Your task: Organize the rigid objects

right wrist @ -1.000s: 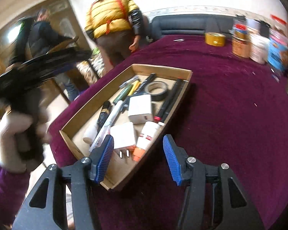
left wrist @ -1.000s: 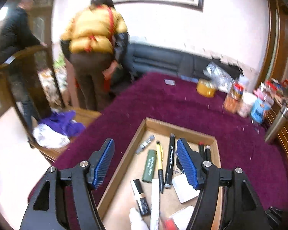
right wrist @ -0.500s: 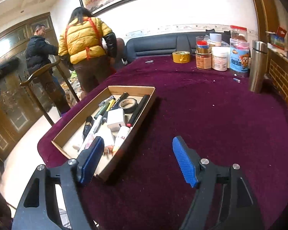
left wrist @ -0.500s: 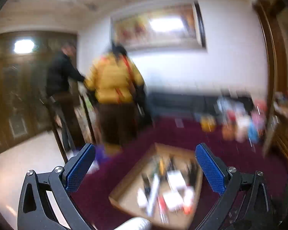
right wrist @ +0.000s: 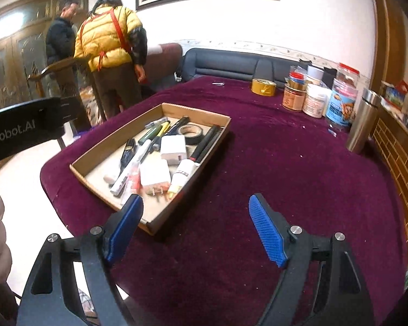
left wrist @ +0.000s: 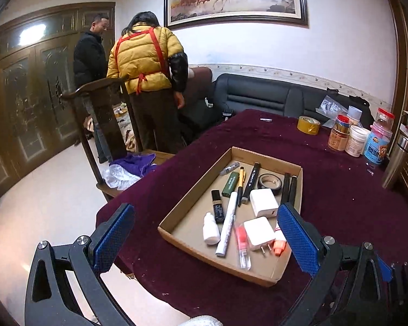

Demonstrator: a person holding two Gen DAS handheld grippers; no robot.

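Observation:
A shallow cardboard tray (left wrist: 201, 182) (right wrist: 114, 138) lies on the purple tablecloth (left wrist: 340, 198). In it lie several pens and markers, a roll of black tape (left wrist: 270, 181), two white chargers (left wrist: 263, 202) (right wrist: 173, 146), a small white bottle (left wrist: 211, 228) and a white tube with an orange cap (right wrist: 180, 178). My left gripper (left wrist: 205, 231) hangs open, well back from the tray's near corner, with nothing between its blue pads. My right gripper (right wrist: 195, 225) is off the tray's near right corner above bare cloth; its jaws are opening and hold nothing.
Jars and tubs (left wrist: 359, 140), a yellow tape roll (left wrist: 308, 125) and a steel flask (right wrist: 363, 123) stand at the table's far right. Two people (left wrist: 147, 62) stand beyond a wooden chair (left wrist: 100, 114) on the left. A dark sofa (left wrist: 272, 95) runs behind the table.
Both grippers have pulled back from the tray and opened wider. The left one was down inside the tray among the pens; it now looks at the whole tray from farther off.

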